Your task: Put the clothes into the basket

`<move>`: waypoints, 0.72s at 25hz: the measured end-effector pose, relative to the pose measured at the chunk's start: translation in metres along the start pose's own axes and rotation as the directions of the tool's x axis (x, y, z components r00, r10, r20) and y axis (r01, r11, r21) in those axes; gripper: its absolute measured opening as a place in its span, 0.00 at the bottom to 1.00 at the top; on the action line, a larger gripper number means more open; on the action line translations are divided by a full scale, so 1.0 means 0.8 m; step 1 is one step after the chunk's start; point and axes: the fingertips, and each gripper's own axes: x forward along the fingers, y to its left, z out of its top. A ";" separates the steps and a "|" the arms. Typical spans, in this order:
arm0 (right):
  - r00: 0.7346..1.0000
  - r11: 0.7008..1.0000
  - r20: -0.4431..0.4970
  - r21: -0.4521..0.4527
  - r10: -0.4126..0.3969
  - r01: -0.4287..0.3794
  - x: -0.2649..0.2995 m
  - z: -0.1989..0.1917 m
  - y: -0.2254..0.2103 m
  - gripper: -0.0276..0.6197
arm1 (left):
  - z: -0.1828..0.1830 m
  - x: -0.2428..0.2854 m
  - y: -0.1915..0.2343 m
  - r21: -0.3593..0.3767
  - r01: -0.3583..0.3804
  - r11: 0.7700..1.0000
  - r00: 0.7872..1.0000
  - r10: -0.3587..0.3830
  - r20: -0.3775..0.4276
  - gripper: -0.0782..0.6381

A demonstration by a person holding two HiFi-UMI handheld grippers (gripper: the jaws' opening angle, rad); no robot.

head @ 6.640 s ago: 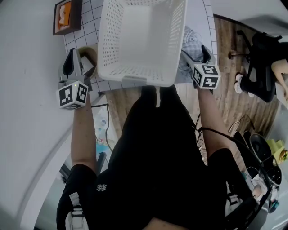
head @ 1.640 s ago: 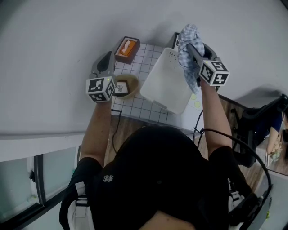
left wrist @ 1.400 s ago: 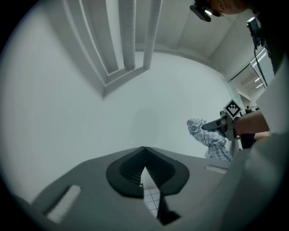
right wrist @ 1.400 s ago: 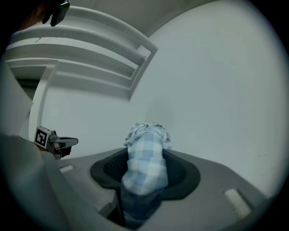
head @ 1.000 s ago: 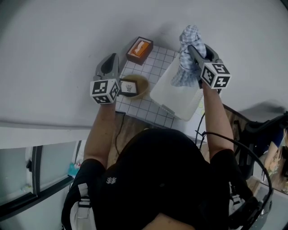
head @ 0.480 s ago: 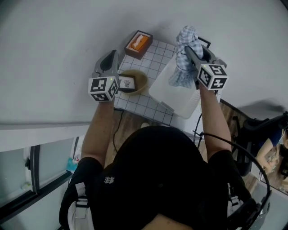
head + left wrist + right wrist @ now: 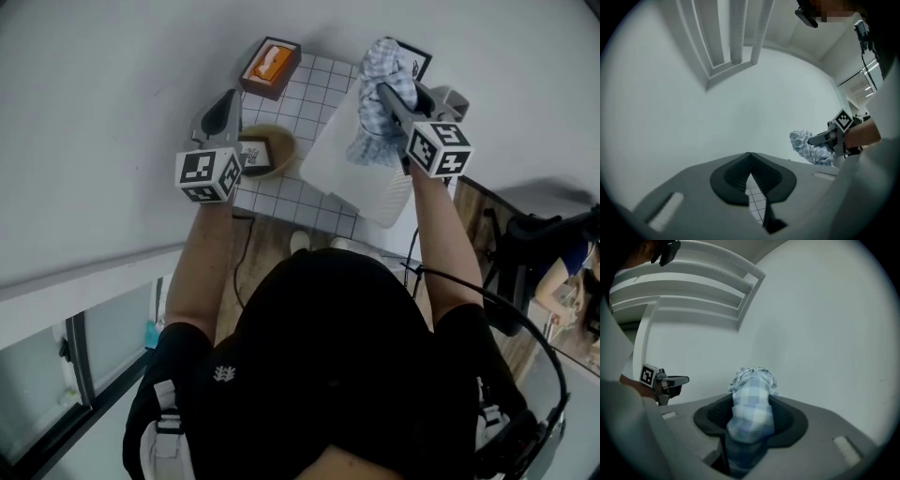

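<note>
**Layout.** The tiled counter [image 7: 302,199] carries a white basket [image 7: 349,176] on its 3 o'clock side. The basket's 5 o'clock corner appears to stand close to the counter edge. A wooden bowl [image 7: 272,150] lies at the basket's 9 o'clock. A small box with an orange insert [image 7: 270,66] sits at the bowl's 12 o'clock.

**Task item.** The checked cloth [image 7: 373,117] is off the counter and hangs bunched over the basket's 12 o'clock end. It is not yet inside.

**Grippers.**
- The right hand-held gripper [image 7: 750,414] is clamped on the cloth. Its jaws stand part-way apart, with the bundle filling the gap and spilling out above and below the pads.
- The left hand-held gripper [image 7: 750,157] holds nothing. Its jaw tips meet, and it hangs over the bowl area at the basket's 9 o'clock.

**Risks, as judged.**
- **Release point:** If the cloth is let go while it hangs over the rim and not over the open interior, it could drape across the wall and slide out toward 12 o'clock.
- **Snagging:** The cloth is packed thickly between the pads, so a fold may catch on a jaw at opening and be dragged back out.
- **Basket stability:** The basket looks light. A knock from the right hand-held gripper could push it toward the counter edge.
- **Left side:** A careless move of the left hand-held gripper could strike the bowl.
</note>
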 end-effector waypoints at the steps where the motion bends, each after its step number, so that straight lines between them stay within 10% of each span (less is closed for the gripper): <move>1: 1.000 1.000 -0.007 0.002 0.002 -0.002 0.001 -0.007 0.001 0.36 | -0.004 0.003 -0.003 -0.002 0.007 1.000 1.000 -0.007 -0.003 0.12; 18: 0.994 1.000 -0.110 0.014 0.007 -0.005 0.010 -0.104 0.018 0.36 | -0.058 0.047 -0.016 -0.035 0.080 0.996 0.994 -0.082 -0.069 0.12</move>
